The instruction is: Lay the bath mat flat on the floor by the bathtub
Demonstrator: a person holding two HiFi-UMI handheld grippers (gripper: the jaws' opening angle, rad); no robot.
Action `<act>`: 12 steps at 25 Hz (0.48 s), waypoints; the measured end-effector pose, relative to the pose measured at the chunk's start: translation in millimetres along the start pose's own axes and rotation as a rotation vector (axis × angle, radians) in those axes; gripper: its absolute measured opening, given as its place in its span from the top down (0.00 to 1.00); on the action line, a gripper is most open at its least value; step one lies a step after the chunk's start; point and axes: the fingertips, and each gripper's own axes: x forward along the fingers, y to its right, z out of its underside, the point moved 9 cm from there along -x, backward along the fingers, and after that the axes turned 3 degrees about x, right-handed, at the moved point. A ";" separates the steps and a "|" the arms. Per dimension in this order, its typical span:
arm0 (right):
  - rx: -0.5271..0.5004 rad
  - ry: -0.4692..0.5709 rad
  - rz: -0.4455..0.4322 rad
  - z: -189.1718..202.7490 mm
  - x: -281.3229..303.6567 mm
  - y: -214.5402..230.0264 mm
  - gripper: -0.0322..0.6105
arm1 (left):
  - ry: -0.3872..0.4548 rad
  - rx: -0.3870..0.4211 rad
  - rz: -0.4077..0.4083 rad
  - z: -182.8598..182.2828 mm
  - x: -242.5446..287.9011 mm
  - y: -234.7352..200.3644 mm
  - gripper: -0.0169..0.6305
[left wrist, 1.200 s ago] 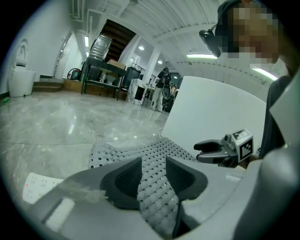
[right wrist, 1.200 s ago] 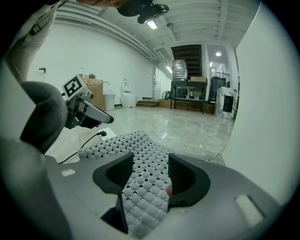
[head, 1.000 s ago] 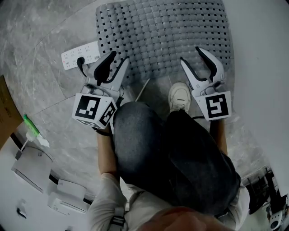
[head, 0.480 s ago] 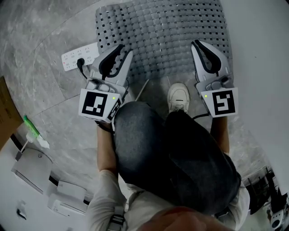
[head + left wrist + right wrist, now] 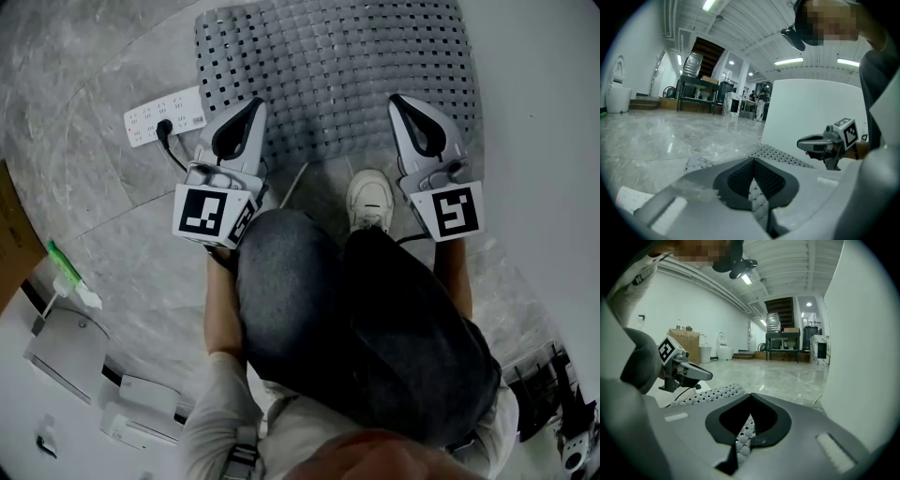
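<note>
Bath mat (image 5: 337, 66): grey, perforated, spread on the marble floor (image 5: 75, 75) at 12 o'clock in the head view. White bathtub wall (image 5: 544, 94) runs along its 3 o'clock side. Left gripper (image 5: 255, 105) sits at the mat's near edge toward 7 o'clock, jaws closed tight with a strip of mat pinched between them. Right gripper (image 5: 398, 101) is at 5 o'clock, likewise clamped on the mat. Power strip (image 5: 164, 117) lies at the mat's 9 o'clock. White shoe (image 5: 370, 199) is at 6 o'clock, between the grippers.
</note>
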 end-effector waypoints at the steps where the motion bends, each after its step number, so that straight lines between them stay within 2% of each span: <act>1: 0.011 -0.005 0.000 5.2 1.5 0.6 0.95 | -0.002 0.001 -0.002 2.5 1.9 -0.7 0.97; 12: 0.018 0.007 -0.009 3.1 8.4 2.0 0.95 | 0.000 0.019 -0.023 1.6 -0.2 -6.3 0.97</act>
